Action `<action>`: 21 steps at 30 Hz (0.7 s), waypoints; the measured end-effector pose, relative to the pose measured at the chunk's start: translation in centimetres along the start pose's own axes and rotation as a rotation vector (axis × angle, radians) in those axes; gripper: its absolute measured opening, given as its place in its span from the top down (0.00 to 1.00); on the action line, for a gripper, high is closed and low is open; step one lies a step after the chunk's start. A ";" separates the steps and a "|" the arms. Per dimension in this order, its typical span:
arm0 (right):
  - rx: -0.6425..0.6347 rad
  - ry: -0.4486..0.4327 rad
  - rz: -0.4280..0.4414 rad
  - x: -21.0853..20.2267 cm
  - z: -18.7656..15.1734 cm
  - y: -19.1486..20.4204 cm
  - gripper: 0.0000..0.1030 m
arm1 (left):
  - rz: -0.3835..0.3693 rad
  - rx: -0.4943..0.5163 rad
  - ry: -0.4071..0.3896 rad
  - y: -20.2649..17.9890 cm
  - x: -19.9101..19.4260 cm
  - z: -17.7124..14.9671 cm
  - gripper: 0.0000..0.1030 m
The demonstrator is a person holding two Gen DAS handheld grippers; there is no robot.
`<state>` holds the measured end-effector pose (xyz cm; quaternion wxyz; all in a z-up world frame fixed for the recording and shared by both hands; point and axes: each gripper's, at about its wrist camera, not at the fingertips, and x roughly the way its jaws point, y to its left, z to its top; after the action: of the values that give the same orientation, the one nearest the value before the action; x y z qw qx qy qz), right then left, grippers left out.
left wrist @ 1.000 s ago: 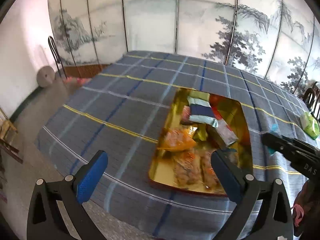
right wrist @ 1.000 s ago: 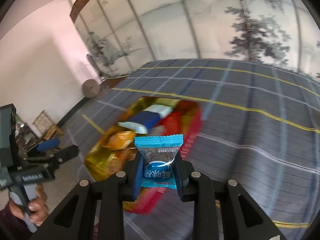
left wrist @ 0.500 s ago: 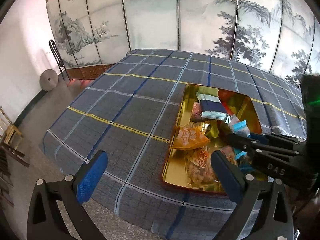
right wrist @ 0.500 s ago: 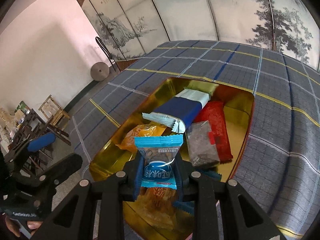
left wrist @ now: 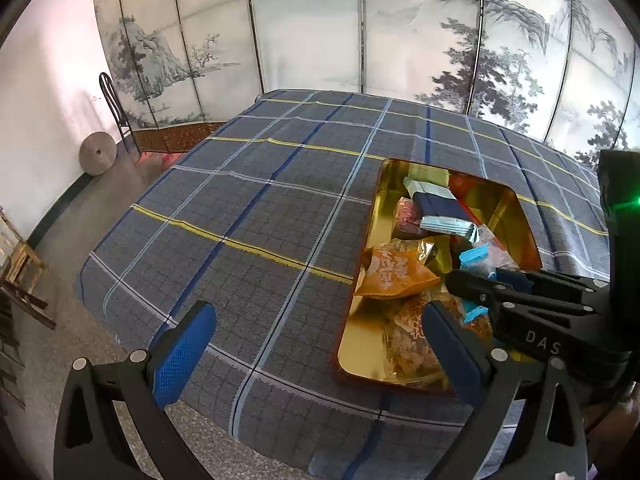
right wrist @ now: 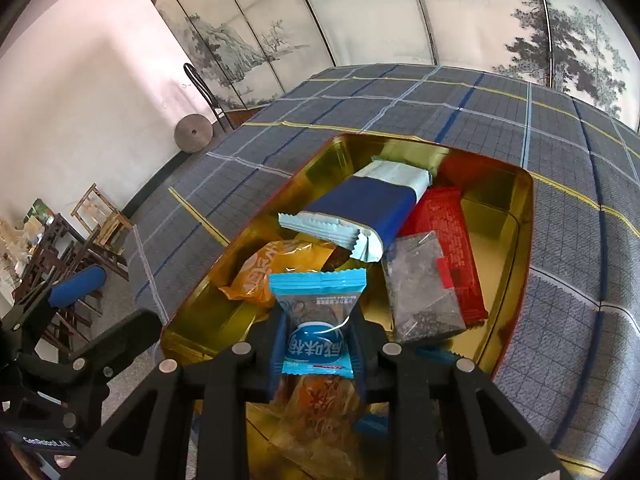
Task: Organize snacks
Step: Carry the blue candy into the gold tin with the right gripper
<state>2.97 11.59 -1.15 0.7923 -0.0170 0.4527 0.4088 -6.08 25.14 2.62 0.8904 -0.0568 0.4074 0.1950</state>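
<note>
My right gripper (right wrist: pixel 318 340) is shut on a light-blue snack packet (right wrist: pixel 318 316) and hovers over the near end of a gold tray (right wrist: pixel 524 240). In the tray lie a blue-and-white pack (right wrist: pixel 360 212), a red packet (right wrist: pixel 444 232), a grey see-through packet (right wrist: pixel 424 292) and orange packets (right wrist: pixel 276 268). In the left wrist view the right gripper (left wrist: pixel 472 284) reaches in from the right with the blue packet (left wrist: pixel 474 258) above the tray (left wrist: pixel 372 216). My left gripper (left wrist: pixel 318 344) stands open and holds nothing, at the table's near edge, left of the tray.
A blue-grey plaid cloth (left wrist: pixel 260 208) covers the table. A painted folding screen (left wrist: pixel 360 32) stands behind it. A black chair (left wrist: pixel 114 108) and a stone disc (left wrist: pixel 97 154) are by the left wall, wooden stools (right wrist: pixel 100 216) on the floor.
My right gripper has carried the blue packet in over the tray and lower, so the tray's snacks now lie just beneath it. The left gripper has hardly shifted.
</note>
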 end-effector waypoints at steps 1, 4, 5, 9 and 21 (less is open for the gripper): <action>0.001 0.000 -0.001 0.1 0.0 0.0 0.73 | 0.002 0.000 0.000 0.0 0.1 0.0 0.01; 0.006 0.002 -0.003 0.3 0.1 -0.1 0.73 | 0.003 0.000 0.001 0.0 0.2 0.0 0.01; 0.007 0.002 -0.003 0.4 0.1 -0.1 0.73 | 0.002 0.000 0.002 0.1 0.3 0.0 0.01; 0.013 -0.004 -0.005 0.4 0.1 0.1 0.72 | 0.001 0.005 0.005 0.1 0.6 -0.1 0.01; 0.019 -0.001 -0.006 0.6 -0.1 0.0 0.72 | 0.005 0.026 0.015 -0.3 1.3 -0.3 0.01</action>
<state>3.02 11.92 -1.68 0.7938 -0.0104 0.4562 0.4021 -5.38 25.13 1.47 0.8874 -0.0458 0.4169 0.1913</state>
